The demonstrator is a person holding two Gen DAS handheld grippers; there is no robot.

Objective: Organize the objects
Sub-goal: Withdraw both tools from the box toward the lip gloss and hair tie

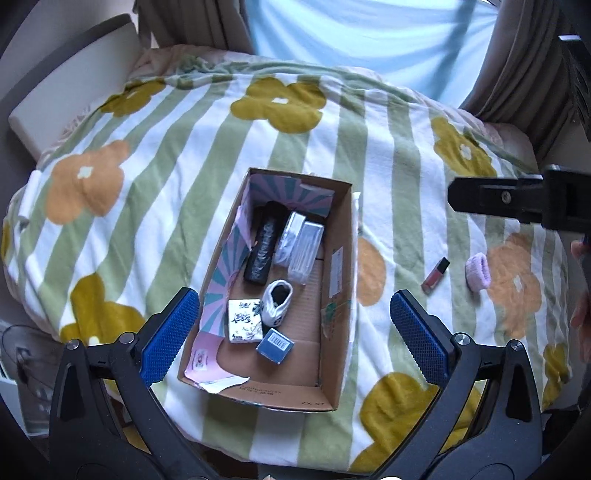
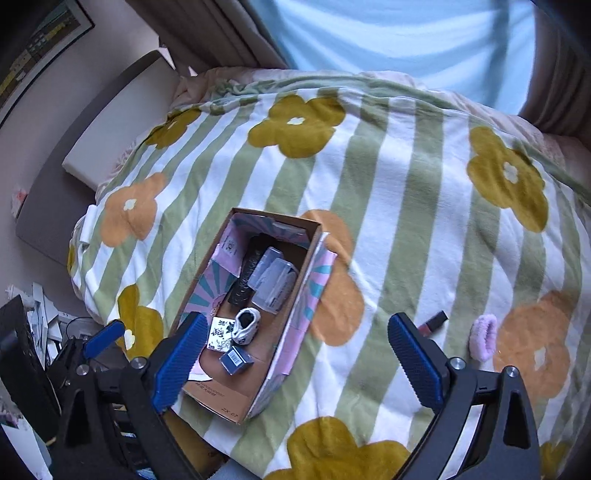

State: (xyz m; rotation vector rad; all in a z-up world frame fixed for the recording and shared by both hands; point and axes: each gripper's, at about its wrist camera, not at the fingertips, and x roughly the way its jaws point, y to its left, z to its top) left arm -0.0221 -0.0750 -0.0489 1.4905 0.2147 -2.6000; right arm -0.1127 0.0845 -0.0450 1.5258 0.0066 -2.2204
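An open cardboard box (image 1: 341,236) (image 2: 255,400) lies on a flowered, striped blanket (image 1: 177,155). Inside it are a black tube (image 1: 263,251), clear plastic cases (image 1: 304,247), a small white shoe (image 1: 276,301), a white patterned packet (image 1: 243,320) and a blue barcode box (image 1: 275,346). A lipstick tube (image 1: 436,275) (image 2: 432,320) and a lilac hair tie (image 1: 477,272) (image 2: 483,336) lie on the blanket right of the box. My left gripper (image 1: 295,339) is open above the box's near end. My right gripper (image 2: 295,363) is open above the blanket, between box and lipstick.
A white headboard cushion (image 1: 70,92) stands at the far left. Curtains (image 2: 229,33) and a bright window lie beyond the bed. Clutter (image 2: 40,325) sits on the floor left of the bed. The right gripper's black body (image 1: 524,199) shows in the left wrist view.
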